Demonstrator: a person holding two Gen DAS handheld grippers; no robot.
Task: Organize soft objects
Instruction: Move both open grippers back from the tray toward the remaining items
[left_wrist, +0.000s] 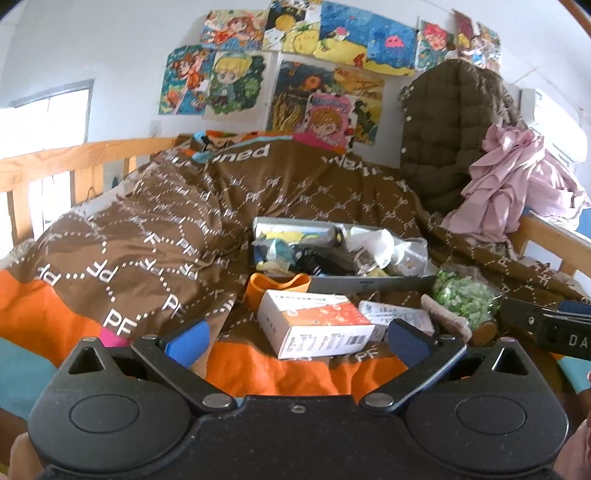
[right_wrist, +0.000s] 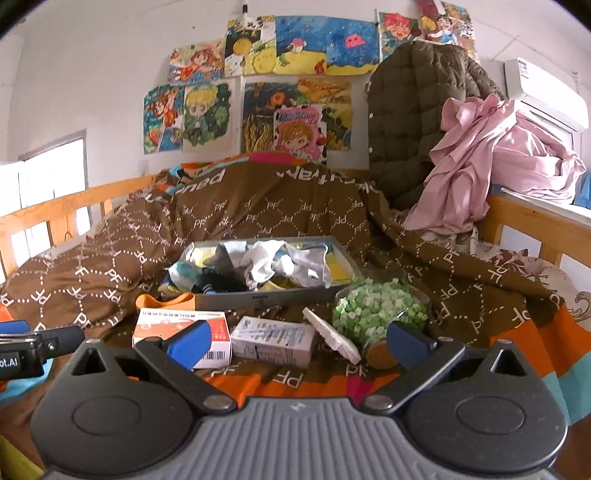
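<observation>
While both the left tool (left_wrist: 295, 341) and the right tool (right_wrist: 297, 341) hover with blue pads spread apart and empty, crumpled socks (right_wrist: 271, 264) fill a shallow grey tray (right_wrist: 258, 295) on the quilted brown bedspread (right_wrist: 110, 273). Just before it lie two rectangular cardboard boxes (right_wrist: 184, 338) and a jar of green paper stars (right_wrist: 373, 314).

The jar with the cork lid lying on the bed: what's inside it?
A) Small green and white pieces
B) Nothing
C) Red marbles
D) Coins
A: the jar on its side beside the grey tray is packed with small green and white pieces.
</observation>
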